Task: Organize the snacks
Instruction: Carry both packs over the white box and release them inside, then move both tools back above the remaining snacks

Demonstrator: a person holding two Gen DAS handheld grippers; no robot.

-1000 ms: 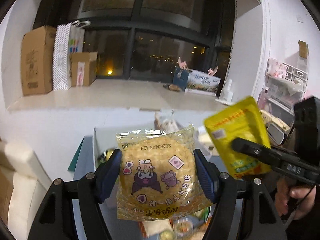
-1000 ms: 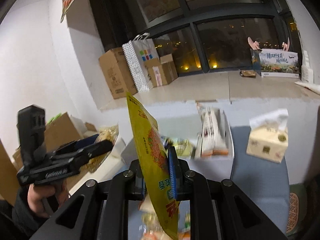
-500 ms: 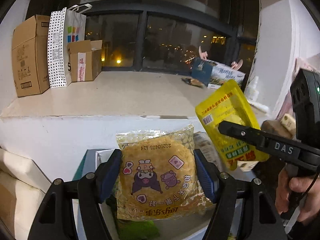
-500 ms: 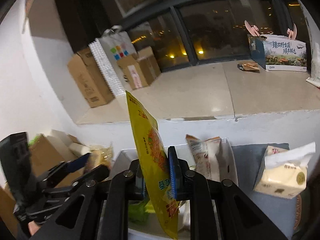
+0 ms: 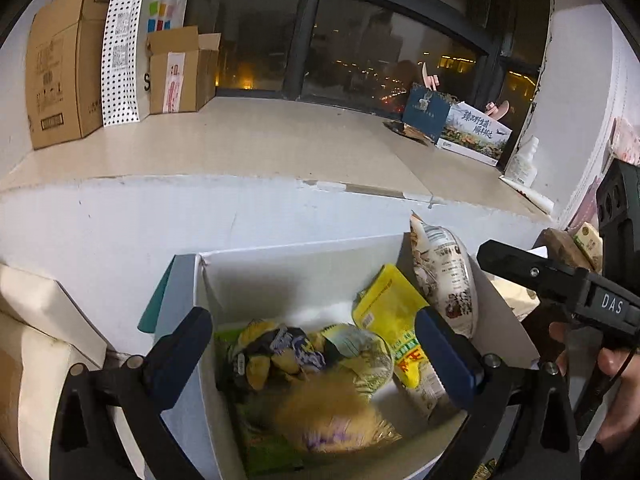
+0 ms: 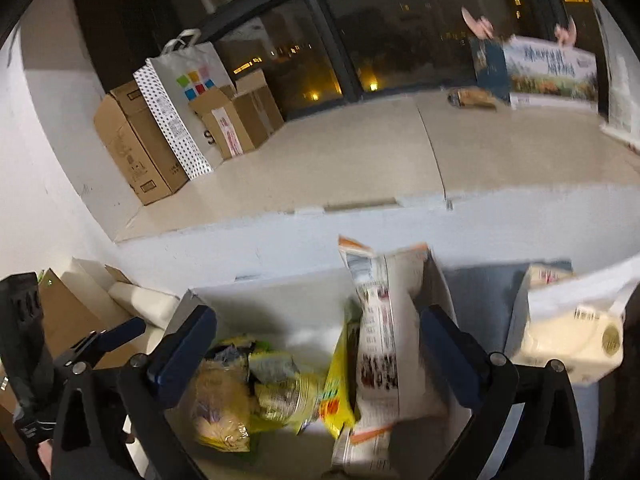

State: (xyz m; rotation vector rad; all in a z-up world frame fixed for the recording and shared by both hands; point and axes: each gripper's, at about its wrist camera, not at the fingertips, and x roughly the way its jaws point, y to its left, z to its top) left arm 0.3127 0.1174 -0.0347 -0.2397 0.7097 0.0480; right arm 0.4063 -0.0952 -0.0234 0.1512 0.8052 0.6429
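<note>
Both claws are empty and spread wide: the left gripper (image 5: 316,350) sits w/ its jaws apart over the white box (image 5: 300,264) at lower centre of its frame, and the right gripper (image 6: 320,344) likewise hangs open above the same box, nothing between its fingers. The snacks are inside the box: a blurred golden-brown cookie pack (image 5: 332,412) lying flat toward the bottom centre, a yellow pouch (image 5: 394,320) leaning against the right-hand side, a tall white printed bag (image 5: 444,276) standing in the far right corner, plus a crumpled yellow-and-dark wrapper (image 5: 276,352) and a pale foil pack (image 5: 360,348) mid-box. Judging by this, the task looks well along (several packs binned, none held), but neither view shows whether loose snacks remain outside the box, so what's left can't be told. The left wrist view shows the other claw from the side at the right edge, fingers clearly parted, w/ the person's hand (image 5: 616,384) on its grip. Only the right wrist view shows the tissue box (image 6: 568,344) at right, beside the box on a grey mat (image 6: 480,292), and the yellow pouch edge-on.
</note>
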